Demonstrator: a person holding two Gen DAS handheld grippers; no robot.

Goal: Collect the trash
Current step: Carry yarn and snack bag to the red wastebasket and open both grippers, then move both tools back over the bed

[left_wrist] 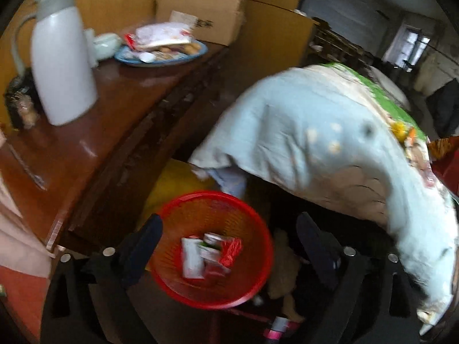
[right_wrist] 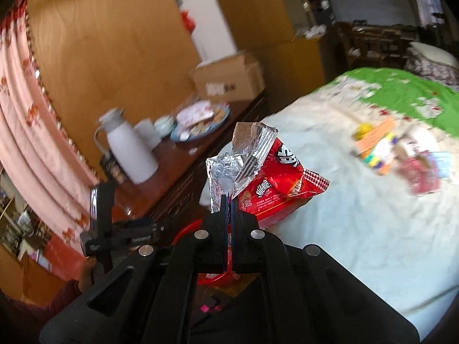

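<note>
Left tongs (left_wrist: 229, 246), spread wide and empty, frame the red basket (left_wrist: 183, 212) at lower centre, wrappers (left_wrist: 209, 253) inside. Right tongs (right_wrist: 228, 200) pinch the red snack packet (right_wrist: 275, 180) mid-frame, probably bound for the basket.
</note>
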